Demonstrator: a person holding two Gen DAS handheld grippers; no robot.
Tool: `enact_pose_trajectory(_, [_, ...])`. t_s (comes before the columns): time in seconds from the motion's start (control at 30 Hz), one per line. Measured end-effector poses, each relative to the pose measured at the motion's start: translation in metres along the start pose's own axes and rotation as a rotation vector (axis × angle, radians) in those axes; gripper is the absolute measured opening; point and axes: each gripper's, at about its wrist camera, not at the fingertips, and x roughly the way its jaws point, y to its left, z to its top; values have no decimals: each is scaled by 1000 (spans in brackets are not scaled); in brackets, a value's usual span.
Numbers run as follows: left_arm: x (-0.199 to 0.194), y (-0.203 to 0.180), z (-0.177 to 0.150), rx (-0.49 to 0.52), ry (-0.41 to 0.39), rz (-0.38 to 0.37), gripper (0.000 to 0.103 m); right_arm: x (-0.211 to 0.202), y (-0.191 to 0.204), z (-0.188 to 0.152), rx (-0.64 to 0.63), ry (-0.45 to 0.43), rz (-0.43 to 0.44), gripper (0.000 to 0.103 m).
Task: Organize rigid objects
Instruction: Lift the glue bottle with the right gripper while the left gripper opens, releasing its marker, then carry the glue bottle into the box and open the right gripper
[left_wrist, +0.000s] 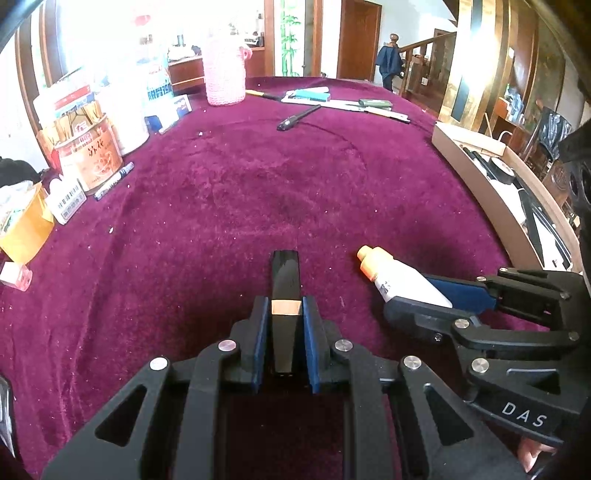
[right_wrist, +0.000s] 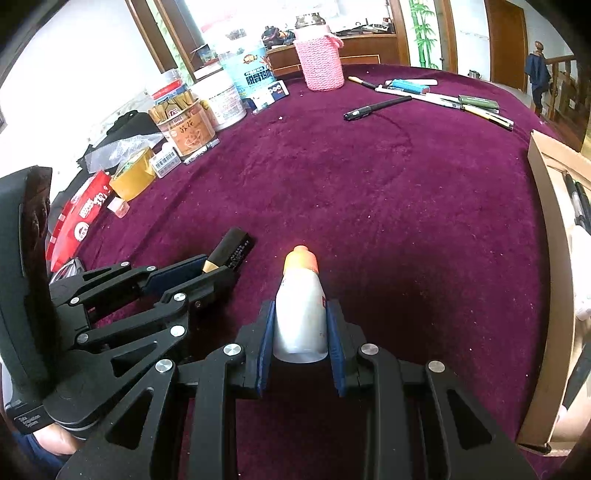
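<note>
The black tube (left_wrist: 285, 280) sat clamped between the blue pads of the left gripper (left_wrist: 285, 317). Its long axis ran straight forward along the fingers and away over the red cloth (left_wrist: 258, 192); a gold band crossed it at the pads, and its square end pointed out toward the middle of the table. From the right wrist view the same tube (right_wrist: 231, 249) slanted up and to the right.

The white bottle (right_wrist: 301, 317) was held the same way in the right gripper (right_wrist: 301, 332), pads pressed on both sides of its body. Its axis followed the fingers, base toward the camera, orange cap (right_wrist: 301, 257) pointing forward. In the left wrist view the bottle (left_wrist: 402, 280) pointed up and to the left, cap leading.

The two grippers were side by side, near but apart, over the near part of the table.

A cardboard box (right_wrist: 554, 280) with pens inside stood at the right edge. A black pen (right_wrist: 376, 108) lay far off on the cloth.
</note>
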Motion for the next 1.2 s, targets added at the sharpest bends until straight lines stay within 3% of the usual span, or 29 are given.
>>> enact_pose_trajectory(0.73, [-23, -11, 2, 55, -99, 94, 15, -34, -5, -5, 20, -74, -14, 24])
enact_pose_trajectory(1.2, [-46, -15, 13, -18, -78, -80, 15, -78, -41, -13, 101, -181, -4, 24])
